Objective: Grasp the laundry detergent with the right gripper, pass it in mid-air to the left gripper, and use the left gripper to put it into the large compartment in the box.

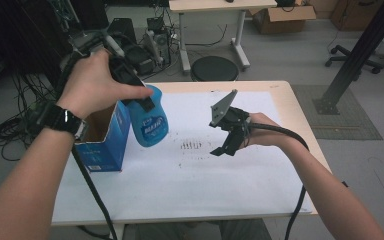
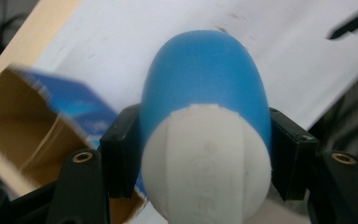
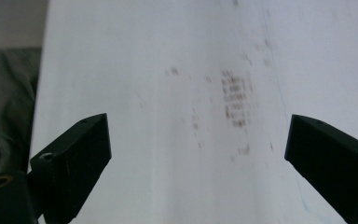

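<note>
White lettering showing on the blue bottle (image 1: 150,121) beside the blue carton (image 1: 107,145), too blurred for reading, carton print likewise illegible

A lab or workshop space: a wooden table (image 1: 300,117) covered by a white sheet (image 1: 190,180) stands on grey floor, with tangled cables (image 1: 10,130) and electronic gear (image 1: 145,50) beyond its far left corner, a round black stool (image 1: 214,68) just behind it, another desk (image 1: 215,6) and cardboard boxes (image 1: 280,17) farther back, and a black metal strut (image 1: 355,55) to its right
</note>
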A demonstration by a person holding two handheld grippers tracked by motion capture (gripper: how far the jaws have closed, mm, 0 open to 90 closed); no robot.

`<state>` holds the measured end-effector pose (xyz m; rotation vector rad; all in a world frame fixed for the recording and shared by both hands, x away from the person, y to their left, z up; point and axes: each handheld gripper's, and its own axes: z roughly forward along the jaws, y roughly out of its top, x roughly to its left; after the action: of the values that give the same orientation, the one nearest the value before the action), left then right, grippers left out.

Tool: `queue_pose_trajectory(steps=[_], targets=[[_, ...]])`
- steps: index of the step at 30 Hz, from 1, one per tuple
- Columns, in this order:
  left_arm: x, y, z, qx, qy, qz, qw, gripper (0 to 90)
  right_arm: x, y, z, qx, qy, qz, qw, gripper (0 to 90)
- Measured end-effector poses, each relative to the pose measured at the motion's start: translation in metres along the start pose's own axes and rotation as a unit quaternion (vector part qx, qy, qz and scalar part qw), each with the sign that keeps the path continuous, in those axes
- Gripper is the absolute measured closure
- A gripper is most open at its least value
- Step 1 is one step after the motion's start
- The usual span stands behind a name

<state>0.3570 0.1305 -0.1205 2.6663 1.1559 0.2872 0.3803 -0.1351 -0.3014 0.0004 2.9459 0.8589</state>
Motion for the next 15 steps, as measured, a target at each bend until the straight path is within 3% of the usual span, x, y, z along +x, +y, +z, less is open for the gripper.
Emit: queue_pose_trajectory(steps=[1, 2, 3, 4, 6, 7, 8, 9, 10, 11, 12, 15], targets=[[0.010, -0.002, -0.007, -0.003, 0.010, -0.042, 0.9991, 38.2, -0.003, -0.012, -0.003, 0.020, -0.007, 0.007, 0.9998, 7.2], [0.010, -0.002, -0.007, -0.003, 0.010, -0.042, 0.9991, 38.2, -0.003, -0.012, -0.003, 0.020, -0.007, 0.007, 0.9998, 7.2], [0.017, -0.003, -0.013, -0.003, 0.017, -0.075, 0.9970, 38.2, -0.004, -0.016, -0.004, 0.027, -0.010, 0.009, 0.9996, 7.2], [0.022, -0.004, -0.017, -0.006, 0.022, -0.103, 0.9944, 38.2, -0.004, -0.022, -0.006, 0.038, -0.017, 0.014, 0.9990, 7.2], [0.033, -0.007, -0.024, -0.005, 0.032, -0.142, 0.9894, 38.2, -0.006, -0.031, -0.010, 0.055, -0.025, 0.019, 0.9980, 7.2], [0.042, -0.011, -0.029, -0.001, 0.043, -0.170, 0.9844, 38.2, -0.007, -0.040, -0.015, 0.066, -0.032, 0.023, 0.9970, 7.1], [0.047, -0.013, -0.032, -0.002, 0.049, -0.187, 0.9811, 38.2, -0.008, -0.043, -0.017, 0.070, -0.035, 0.025, 0.9966, 7.0], [0.047, -0.013, -0.032, -0.002, 0.049, -0.187, 0.9811, 38.1, -0.008, -0.043, -0.017, 0.070, -0.035, 0.025, 0.9966, 7.0], [0.054, -0.016, -0.035, 0.000, 0.058, -0.203, 0.9774, 38.1, -0.008, -0.046, -0.020, 0.077, -0.037, 0.027, 0.9960, 7.0], [0.062, -0.021, -0.038, -0.002, 0.069, -0.225, 0.9719, 38.1, -0.009, -0.054, -0.025, 0.094, -0.046, 0.028, 0.9942, 6.8], [0.062, -0.021, -0.038, -0.002, 0.069, -0.225, 0.9719, 38.1, -0.009, -0.054, -0.025, 0.094, -0.046, 0.028, 0.9942, 6.8], [0.077, -0.031, -0.043, -0.003, 0.082, -0.259, 0.9623, 38.2, -0.011, -0.067, -0.034, 0.109, -0.053, 0.035, 0.9920, 6.8]])
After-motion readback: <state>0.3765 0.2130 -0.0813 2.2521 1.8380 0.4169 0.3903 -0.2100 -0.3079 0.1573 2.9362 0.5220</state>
